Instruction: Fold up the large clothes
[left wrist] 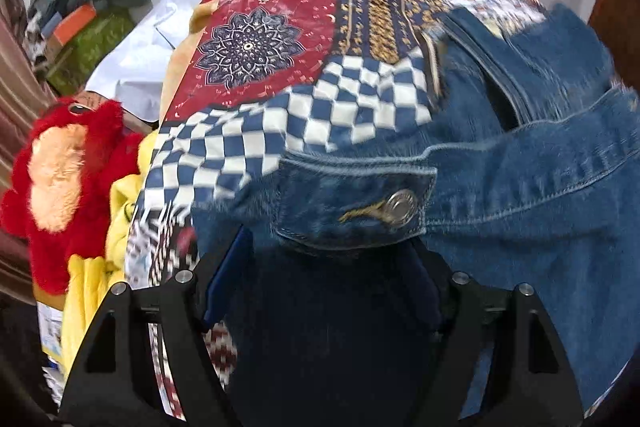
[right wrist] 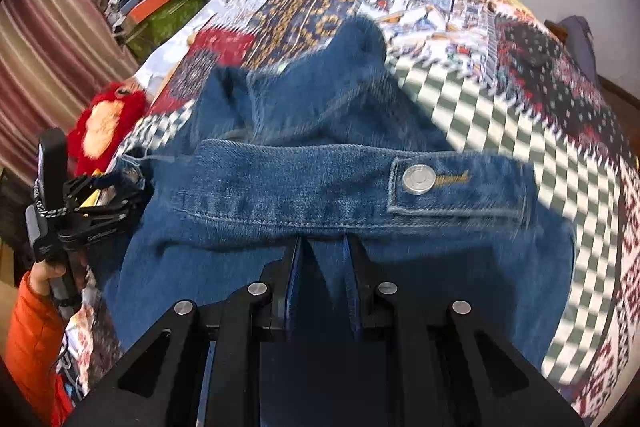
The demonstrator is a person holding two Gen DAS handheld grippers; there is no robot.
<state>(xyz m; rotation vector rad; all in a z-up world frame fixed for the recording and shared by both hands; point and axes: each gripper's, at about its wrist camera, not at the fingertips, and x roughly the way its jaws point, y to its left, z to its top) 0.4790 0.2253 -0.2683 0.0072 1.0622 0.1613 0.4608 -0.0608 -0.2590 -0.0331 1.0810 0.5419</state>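
Observation:
A blue denim jacket lies on a patchwork quilt. A hem tab with a metal snap button sits just ahead of my left gripper, whose jaws stand wide with dark denim bunched between them. In the right wrist view the jacket fills the middle, with its waistband and another snap button. My right gripper is shut on a fold of the denim hem. The left gripper also shows at the left of this view, held by a hand in an orange sleeve.
A red plush toy and yellow cloth lie at the quilt's left edge. A white garment and a pile of boxes and clothes sit at the back left, by a striped curtain. The quilt spreads right.

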